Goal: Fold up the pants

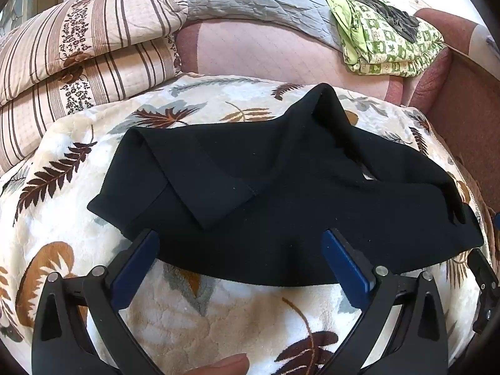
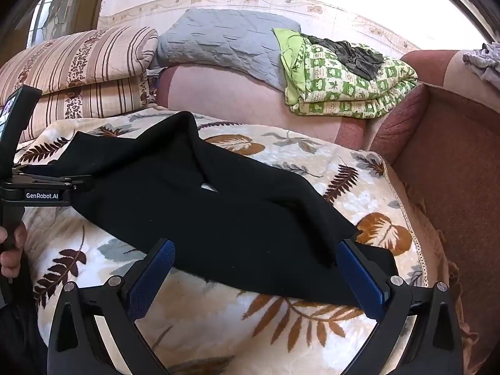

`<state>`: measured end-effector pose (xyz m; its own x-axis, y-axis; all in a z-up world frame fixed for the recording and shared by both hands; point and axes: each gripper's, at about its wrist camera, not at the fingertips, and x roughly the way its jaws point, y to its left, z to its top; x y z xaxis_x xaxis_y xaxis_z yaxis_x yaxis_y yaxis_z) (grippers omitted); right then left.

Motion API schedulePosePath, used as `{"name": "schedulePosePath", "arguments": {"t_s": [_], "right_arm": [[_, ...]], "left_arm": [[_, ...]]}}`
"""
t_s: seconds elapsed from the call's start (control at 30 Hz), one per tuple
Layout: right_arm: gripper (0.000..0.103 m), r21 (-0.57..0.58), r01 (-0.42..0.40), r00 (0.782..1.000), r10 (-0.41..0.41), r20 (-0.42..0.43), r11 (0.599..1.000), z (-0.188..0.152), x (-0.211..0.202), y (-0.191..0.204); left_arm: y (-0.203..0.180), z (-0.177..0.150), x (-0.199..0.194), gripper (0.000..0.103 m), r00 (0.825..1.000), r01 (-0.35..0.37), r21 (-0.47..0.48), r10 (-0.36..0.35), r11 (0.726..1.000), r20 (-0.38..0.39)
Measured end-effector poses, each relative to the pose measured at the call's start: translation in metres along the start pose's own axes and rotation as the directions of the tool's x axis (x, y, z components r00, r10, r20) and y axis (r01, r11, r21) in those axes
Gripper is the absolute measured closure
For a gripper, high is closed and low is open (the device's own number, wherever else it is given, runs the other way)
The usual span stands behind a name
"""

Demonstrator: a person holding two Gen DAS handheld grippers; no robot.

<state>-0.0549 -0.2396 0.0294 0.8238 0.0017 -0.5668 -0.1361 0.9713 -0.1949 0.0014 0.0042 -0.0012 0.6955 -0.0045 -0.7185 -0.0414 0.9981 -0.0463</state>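
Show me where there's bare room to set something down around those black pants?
Free: the leaf-print fleece blanket in front of the black pants, and the pink sofa seat behind them. Crowded: striped quilts one side, green patterned bedding the other.

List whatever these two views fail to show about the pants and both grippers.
- Black pants: waistband, legs and hems run together in the left wrist view; the uniform dark cloth swallows seams.
- Underside layers of the pants: hidden by the top fold in both views.
- Left gripper and right gripper: open; fingertip contact with the leaf-print blanket cannot be judged.
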Motion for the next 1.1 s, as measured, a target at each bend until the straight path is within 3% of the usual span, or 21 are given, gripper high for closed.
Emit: {"name": "schedulePosePath", "arguments": {"t_s": [0.37,0.5,0.6,0.67,0.73,0.83,0.9,0.97,1.03,1.1], "right_arm": [[0.001,0.022,0.007,1.0,-0.007,0.011,1.0,0.004,-0.004,-0.004],[0.001,0.034,0.055,0.998,-0.055,-0.011,0.998,0.004,-0.004,-0.014],[0.001,0.037,0.078,0.997,-0.077,-0.018,0.996,0.002,-0.005,-0.026],[0.001,0.051,0.091,0.996,-0.091,0.003,0.995,0.003,-0.012,-0.039],[0.001,0.052,0.109,0.993,-0.11,0.028,0.993,0.006,-0.021,-0.053],[0.001,0.058,0.105,0.993,-0.107,0.041,0.993,0.011,-0.029,-0.077],[0.001,0.067,0.076,0.997,-0.076,0.01,0.995,0.017,-0.027,-0.09],[0.001,0.052,0.055,0.998,-0.056,0.015,0.997,0.021,-0.022,-0.104],[0.001,0.04,0.054,0.998,-0.055,0.014,0.998,0.018,-0.014,-0.115],[0.001,0.09,0.065,0.997,-0.062,-0.035,0.994,0.006,-0.002,-0.122]], "left_arm": [[0.0,-0.001,0.003,0.0,1.0,-0.006,-0.001,0.006,1.0,-0.014],[0.011,0.006,-0.001,0.0,0.996,0.086,-0.054,-0.088,0.995,-0.028],[0.046,0.017,-0.018,0.0,0.994,0.104,-0.178,-0.105,0.979,0.003],[0.081,0.028,-0.029,0.0,0.987,0.158,-0.261,-0.158,0.952,0.021],[0.118,0.038,-0.04,0.0,0.986,0.166,-0.316,-0.154,0.934,0.064],[0.155,0.044,-0.046,0.0,0.968,0.251,-0.354,-0.226,0.901,0.11],[0.17,0.047,-0.038,0.0,0.956,0.292,-0.342,-0.276,0.893,0.095],[0.175,0.046,-0.03,0.0,0.963,0.271,-0.336,-0.258,0.902,0.082],[0.176,0.042,-0.017,0.0,0.962,0.261,-0.342,-0.274,0.903,0.012],[0.173,0.038,-0.008,0.0,0.97,0.213,-0.324,-0.24,0.922,-0.045]]}}
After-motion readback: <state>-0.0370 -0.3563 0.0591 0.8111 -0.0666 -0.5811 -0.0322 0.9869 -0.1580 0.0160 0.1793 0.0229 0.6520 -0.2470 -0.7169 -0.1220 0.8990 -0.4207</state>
